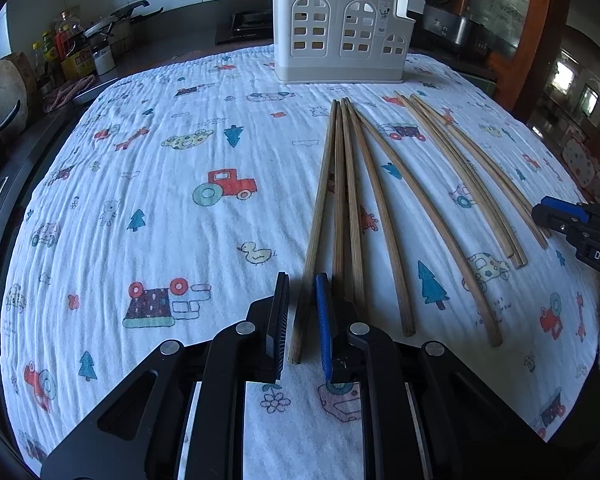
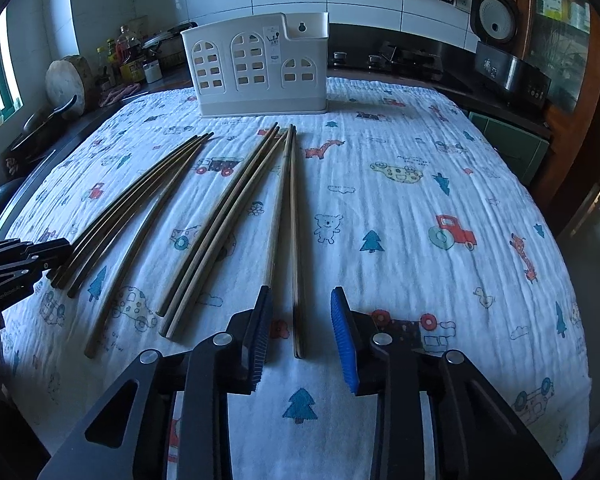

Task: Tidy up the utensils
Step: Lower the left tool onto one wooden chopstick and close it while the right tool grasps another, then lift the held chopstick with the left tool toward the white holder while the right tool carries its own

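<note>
Fingers [image 1: 278, 316] of your left gripper [image 1: 302, 320] and right gripper [image 2: 302, 330] are parted, each straddling one chopstick [image 1: 314, 240] lying on the desk [image 1: 140, 184] among touching neighbours, so closing may pinch two or roll one away.

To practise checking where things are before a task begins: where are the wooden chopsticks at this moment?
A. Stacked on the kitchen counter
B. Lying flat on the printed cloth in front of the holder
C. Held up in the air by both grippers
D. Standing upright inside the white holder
B: the chopsticks lie flat on the printed cloth, short of the white holder, and neither open gripper grips one.
</note>
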